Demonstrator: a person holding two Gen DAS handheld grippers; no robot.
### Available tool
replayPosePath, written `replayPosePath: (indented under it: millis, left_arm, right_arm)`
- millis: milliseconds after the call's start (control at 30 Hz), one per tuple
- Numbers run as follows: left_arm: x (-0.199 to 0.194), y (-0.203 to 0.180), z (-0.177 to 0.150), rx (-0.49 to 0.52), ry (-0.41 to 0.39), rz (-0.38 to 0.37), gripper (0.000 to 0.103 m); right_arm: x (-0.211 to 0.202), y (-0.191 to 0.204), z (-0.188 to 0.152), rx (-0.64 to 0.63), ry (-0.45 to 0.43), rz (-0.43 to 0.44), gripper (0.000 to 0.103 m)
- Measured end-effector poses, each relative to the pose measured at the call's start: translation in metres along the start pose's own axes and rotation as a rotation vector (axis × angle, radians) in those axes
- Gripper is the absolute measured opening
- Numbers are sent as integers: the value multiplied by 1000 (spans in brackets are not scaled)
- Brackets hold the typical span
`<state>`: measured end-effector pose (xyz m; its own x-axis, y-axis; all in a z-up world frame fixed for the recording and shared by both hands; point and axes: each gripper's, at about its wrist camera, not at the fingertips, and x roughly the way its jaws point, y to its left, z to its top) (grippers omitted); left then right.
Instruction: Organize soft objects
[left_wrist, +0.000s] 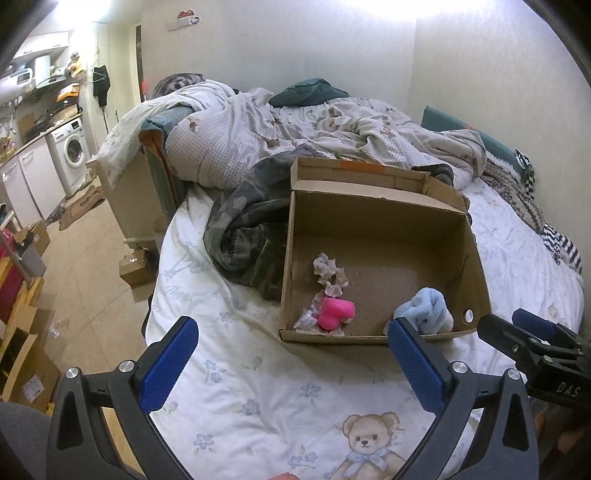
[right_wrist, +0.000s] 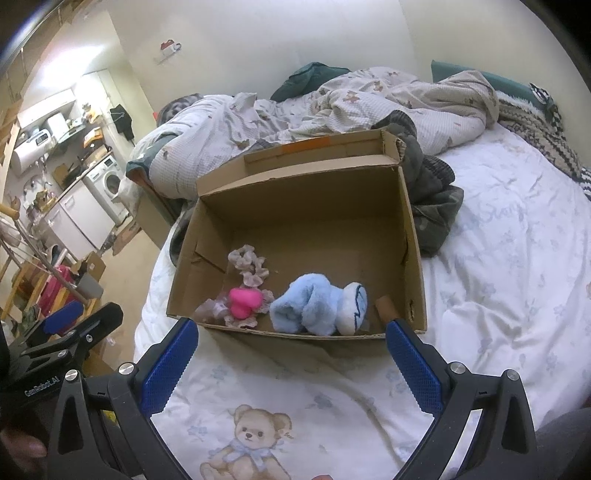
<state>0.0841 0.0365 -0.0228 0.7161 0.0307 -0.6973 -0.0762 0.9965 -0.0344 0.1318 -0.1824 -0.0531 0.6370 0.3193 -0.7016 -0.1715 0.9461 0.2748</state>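
Observation:
An open cardboard box (left_wrist: 476, 266) (right_wrist: 413, 236) sits on the bed. Inside lie a pink soft toy (left_wrist: 334, 312) (right_wrist: 245, 301), beige scrunchies (left_wrist: 328, 271) (right_wrist: 245, 264), and a rolled light-blue fluffy sock pair (left_wrist: 424, 308) (right_wrist: 314, 306). A small cardboard tube (right_wrist: 384, 314) lies at the box's near right corner. My left gripper (left_wrist: 291, 358) is open and empty, in front of the box's near edge. My right gripper (right_wrist: 291, 358) is open and empty, also just before the box; it shows at the right of the left wrist view (left_wrist: 517, 332).
A camouflage garment (left_wrist: 247, 229) (right_wrist: 436, 206) lies behind the box. A rumpled checked duvet (left_wrist: 280, 125) (right_wrist: 332, 107) fills the far bed. The white bear-print sheet (left_wrist: 258, 398) (right_wrist: 498, 258) surrounds the box. The bed's left edge drops to a floor with boxes (left_wrist: 33, 236).

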Motion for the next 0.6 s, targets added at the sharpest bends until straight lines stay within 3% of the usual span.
replayPosePath:
  millis: [600]
  left_arm:
    - [-1,-5,-1,14,4,-27,102]
  right_arm:
    - [1,0,1,-5,7,-15,103]
